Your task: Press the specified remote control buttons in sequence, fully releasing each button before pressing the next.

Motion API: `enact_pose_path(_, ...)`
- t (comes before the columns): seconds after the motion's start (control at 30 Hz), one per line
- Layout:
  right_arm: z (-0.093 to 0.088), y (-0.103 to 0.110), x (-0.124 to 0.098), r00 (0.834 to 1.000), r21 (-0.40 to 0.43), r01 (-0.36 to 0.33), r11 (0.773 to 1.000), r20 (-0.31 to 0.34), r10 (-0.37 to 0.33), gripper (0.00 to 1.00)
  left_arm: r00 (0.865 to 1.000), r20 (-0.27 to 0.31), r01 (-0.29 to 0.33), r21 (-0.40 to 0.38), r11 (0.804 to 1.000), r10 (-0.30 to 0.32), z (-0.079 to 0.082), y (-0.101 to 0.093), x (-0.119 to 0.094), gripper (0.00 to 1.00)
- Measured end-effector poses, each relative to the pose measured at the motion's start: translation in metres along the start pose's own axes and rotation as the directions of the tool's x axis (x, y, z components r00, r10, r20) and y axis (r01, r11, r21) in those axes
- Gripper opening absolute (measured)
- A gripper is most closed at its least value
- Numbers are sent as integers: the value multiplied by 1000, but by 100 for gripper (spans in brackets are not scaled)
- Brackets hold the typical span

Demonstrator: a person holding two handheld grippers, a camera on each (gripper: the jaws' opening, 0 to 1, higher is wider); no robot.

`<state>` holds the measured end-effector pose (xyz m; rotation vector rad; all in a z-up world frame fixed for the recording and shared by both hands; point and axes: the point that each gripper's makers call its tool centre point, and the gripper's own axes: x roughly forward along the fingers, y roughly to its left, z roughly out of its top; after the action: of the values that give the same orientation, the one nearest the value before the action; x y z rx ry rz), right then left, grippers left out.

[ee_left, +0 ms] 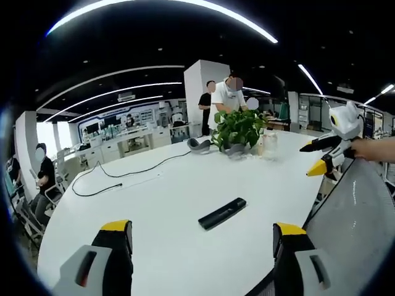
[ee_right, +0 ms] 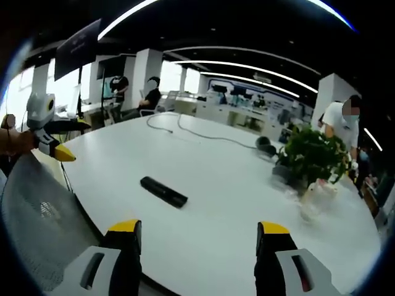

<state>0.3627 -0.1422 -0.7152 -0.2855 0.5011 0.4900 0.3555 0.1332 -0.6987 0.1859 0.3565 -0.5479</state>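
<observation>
A black remote control point(ee_left: 222, 213) lies flat on the white table point(ee_left: 166, 203), apart from both grippers. My left gripper point(ee_left: 203, 237) is open above the table's near edge, the remote ahead of it between the jaws' lines. In the right gripper view the remote point(ee_right: 163, 191) lies ahead and slightly left, and my right gripper point(ee_right: 197, 237) stands open with nothing in it. The right gripper point(ee_left: 318, 157) also appears at the right of the left gripper view, held by a hand. The left gripper point(ee_right: 58, 145) shows at the left of the right gripper view.
A potted plant point(ee_left: 237, 129) stands at the table's far side beside a clear bottle point(ee_left: 270, 145) and a grey headset point(ee_left: 199, 145). A black cable point(ee_left: 117, 176) trails across the table. A grey mesh chair back point(ee_right: 43, 228) sits at the near edge. People stand and sit around the office.
</observation>
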Motion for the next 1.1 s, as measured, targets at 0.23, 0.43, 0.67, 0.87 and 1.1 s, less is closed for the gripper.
enact_pose_path(0.23,-1,-1,0,1000,23,-2,1000,-8,2,75,1000,-28,9,-9,1000,-10,-4,-2,4,99)
enact_pose_path(0.43,1,-2,1,1000,23,-12,1000,-1,12,78,998,-65,12,-10,1000,-12,-6,0,9,100)
enact_pose_path(0.67,2,-10,0,1000,36,6,999,19,-7,74,964,-236,153,125,980,-120,-25,-15,26,99)
enact_pose_path(0.87,2,-12,0,1000,50,7,999,24,-8,70,927,-306,283,191,940,-217,-25,-28,47,85)
enact_pose_path(1.1,1,-9,1,1000,39,-4,999,24,4,68,867,-384,396,143,907,-317,-29,-31,71,71)
